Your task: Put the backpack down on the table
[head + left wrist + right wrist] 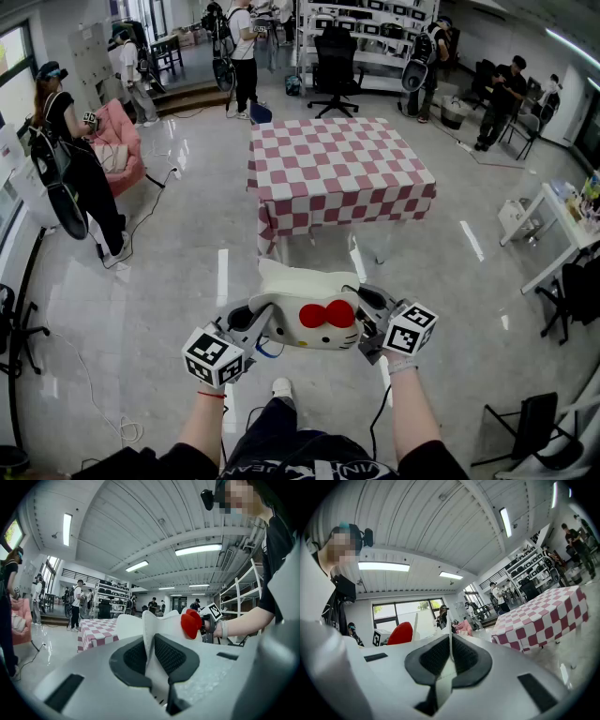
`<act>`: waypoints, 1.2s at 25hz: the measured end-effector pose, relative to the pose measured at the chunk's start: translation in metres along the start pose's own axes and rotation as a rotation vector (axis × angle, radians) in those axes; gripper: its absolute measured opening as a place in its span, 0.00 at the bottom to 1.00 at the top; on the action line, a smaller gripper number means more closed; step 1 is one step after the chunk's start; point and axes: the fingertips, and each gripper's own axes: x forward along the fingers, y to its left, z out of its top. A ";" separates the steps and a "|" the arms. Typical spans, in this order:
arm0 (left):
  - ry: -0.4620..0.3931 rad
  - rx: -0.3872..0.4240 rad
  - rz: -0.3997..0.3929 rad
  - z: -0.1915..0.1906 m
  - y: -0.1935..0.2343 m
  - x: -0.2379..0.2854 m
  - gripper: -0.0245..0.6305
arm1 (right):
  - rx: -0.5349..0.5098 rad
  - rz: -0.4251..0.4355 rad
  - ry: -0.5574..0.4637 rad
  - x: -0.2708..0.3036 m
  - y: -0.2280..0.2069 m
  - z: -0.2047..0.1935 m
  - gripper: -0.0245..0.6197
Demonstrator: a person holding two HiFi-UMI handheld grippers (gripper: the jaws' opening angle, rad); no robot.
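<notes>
Backpack (292, 292) — clamped by left gripper (255, 326), right gripper (368, 314)

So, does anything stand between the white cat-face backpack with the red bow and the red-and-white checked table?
Nothing visible does. The white backpack with the red bow, held by the left gripper and the right gripper, faces the red-and-white checked table across bare glossy floor. Nothing shows on the tabletop.
</notes>
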 end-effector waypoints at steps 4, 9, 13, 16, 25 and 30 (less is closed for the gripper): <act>0.004 0.007 0.002 0.004 0.036 0.022 0.10 | -0.008 0.006 0.005 0.031 -0.026 0.008 0.06; 0.017 0.015 -0.002 0.016 0.054 0.033 0.10 | -0.012 0.011 0.009 0.051 -0.038 0.024 0.06; 0.023 0.024 -0.017 0.011 0.086 0.060 0.10 | -0.011 -0.003 0.003 0.076 -0.071 0.024 0.06; 0.018 0.031 -0.027 -0.002 0.115 0.088 0.10 | -0.020 -0.016 -0.006 0.096 -0.106 0.018 0.06; 0.010 0.029 -0.093 0.032 0.137 0.109 0.10 | -0.007 -0.062 -0.042 0.111 -0.117 0.054 0.06; 0.018 0.038 -0.099 0.036 0.111 0.158 0.10 | 0.004 -0.075 -0.050 0.076 -0.157 0.070 0.06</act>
